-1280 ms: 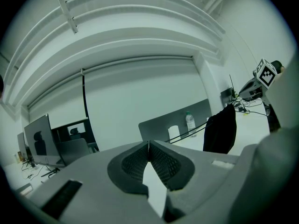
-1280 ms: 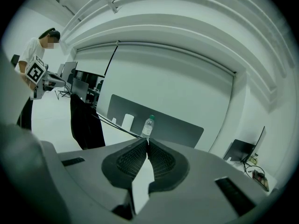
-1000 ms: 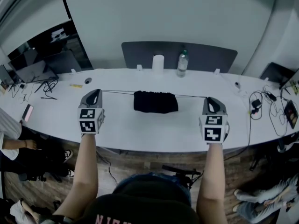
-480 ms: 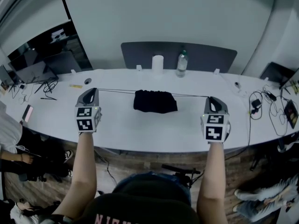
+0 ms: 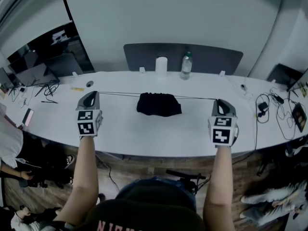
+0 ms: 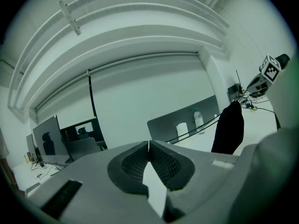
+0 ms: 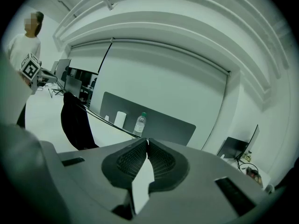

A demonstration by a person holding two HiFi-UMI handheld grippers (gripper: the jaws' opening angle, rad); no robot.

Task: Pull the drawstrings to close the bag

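A black drawstring bag [image 5: 159, 104] lies gathered in the middle of the white table [image 5: 144, 134]. Its thin black drawstring runs taut to both sides, left [image 5: 118, 94] and right [image 5: 197, 98]. My left gripper [image 5: 93, 94] is shut on the left end of the string, my right gripper [image 5: 217, 101] on the right end, both far apart at about the bag's height. In the left gripper view the string [image 6: 196, 128] leads from the shut left gripper [image 6: 148, 143] to the hanging bag [image 6: 227, 129]. The right gripper view mirrors this: right gripper [image 7: 147, 140], string [image 7: 110, 122], bag [image 7: 77, 125].
A water bottle [image 5: 186, 65] and a white roll [image 5: 161, 65] stand behind the bag, before a grey divider panel [image 5: 183, 57]. Cables and chargers [image 5: 269, 105] lie at the table's right end, a phone [image 5: 28, 115] and wires at the left. A person [image 5: 9, 138] stands at the left.
Both grippers have drawn slightly further apart, the left one to the left and the right one to the right. The bag's mouth has bunched a little narrower.
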